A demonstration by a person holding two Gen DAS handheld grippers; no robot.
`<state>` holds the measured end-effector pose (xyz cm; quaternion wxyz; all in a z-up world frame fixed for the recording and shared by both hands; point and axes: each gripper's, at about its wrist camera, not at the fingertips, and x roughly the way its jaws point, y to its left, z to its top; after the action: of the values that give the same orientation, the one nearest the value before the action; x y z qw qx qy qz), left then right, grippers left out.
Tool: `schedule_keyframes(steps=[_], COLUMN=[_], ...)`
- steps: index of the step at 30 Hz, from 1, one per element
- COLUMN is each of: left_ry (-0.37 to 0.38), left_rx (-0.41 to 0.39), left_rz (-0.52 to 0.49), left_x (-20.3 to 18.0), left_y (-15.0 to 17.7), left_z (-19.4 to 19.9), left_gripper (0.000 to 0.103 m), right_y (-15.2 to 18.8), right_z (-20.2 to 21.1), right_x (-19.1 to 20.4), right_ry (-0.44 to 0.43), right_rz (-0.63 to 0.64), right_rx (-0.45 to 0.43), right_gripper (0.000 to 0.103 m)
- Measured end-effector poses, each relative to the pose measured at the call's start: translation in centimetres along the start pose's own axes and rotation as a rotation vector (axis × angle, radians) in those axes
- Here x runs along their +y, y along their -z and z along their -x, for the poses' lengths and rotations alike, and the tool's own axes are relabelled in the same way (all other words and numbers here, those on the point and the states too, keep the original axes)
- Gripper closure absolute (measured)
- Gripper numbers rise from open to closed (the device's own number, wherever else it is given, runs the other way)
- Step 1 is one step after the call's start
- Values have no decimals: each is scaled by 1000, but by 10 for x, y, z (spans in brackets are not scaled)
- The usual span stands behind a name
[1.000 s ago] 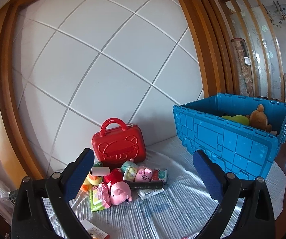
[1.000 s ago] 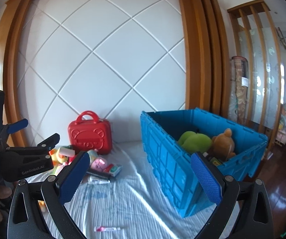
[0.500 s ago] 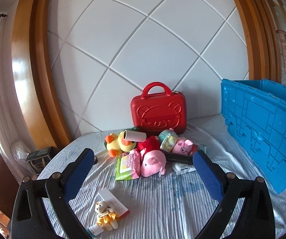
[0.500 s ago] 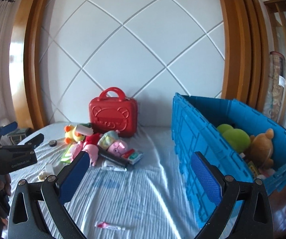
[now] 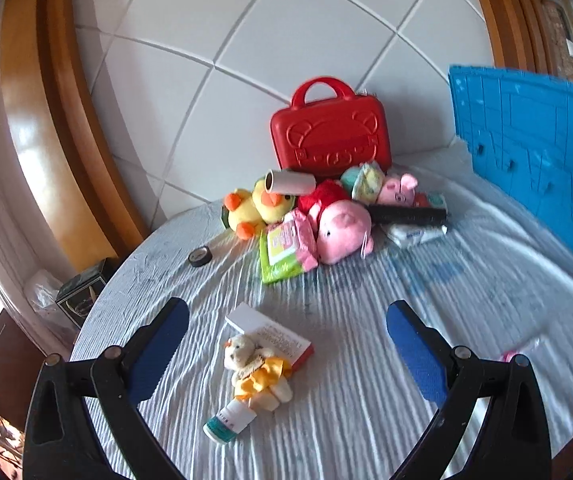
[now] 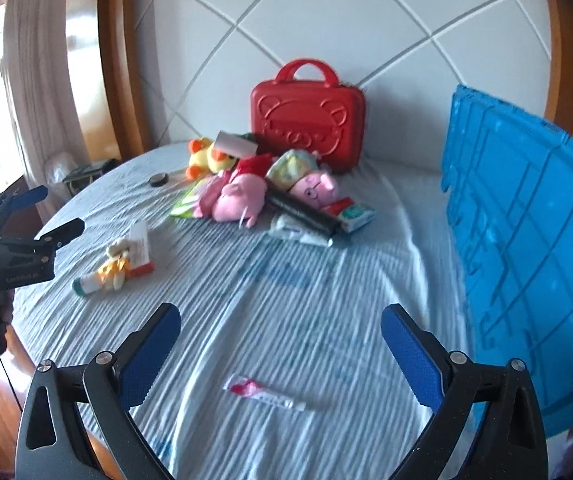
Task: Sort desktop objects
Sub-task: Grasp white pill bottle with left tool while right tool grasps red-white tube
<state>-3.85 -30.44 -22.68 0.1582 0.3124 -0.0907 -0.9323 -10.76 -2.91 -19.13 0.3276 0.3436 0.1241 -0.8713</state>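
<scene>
Left wrist view: my left tongs (image 5: 286, 340) gape wide, right tongs (image 6: 280, 338) too; small bear (image 5: 256, 374) at 12 lies across box (image 5: 278, 336) & tube (image 5: 228, 424), so a grab may snag all three.

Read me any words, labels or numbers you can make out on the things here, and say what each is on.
None can be read for certain.
Left gripper: white lettering on its black body, too blurred to read.
White box: lines of small print, too small.
Green and pink packet: label blurred.
White tissue pack: blue print, blurred.
Small bottle: label too small.
</scene>
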Motion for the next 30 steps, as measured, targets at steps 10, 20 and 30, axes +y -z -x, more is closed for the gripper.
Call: schedule_keyframes(steps=[10,20,30], left_ry=[211,470,577], left_rx=[164,311,414], left_rz=[-86,-218,-204], left_x=[42,94,92], left_y=[86,112,125], left_z=[-43,-114,-138], left_gripper=[2,22,67], right_y=[39,38,44], right_z=[-79,-85,-98], right_x=[19,30,30], right_ry=[-71,-53,-50], right_rz=[96,74,83], right_rx=[221,265,322], right_gripper=[21,23,42])
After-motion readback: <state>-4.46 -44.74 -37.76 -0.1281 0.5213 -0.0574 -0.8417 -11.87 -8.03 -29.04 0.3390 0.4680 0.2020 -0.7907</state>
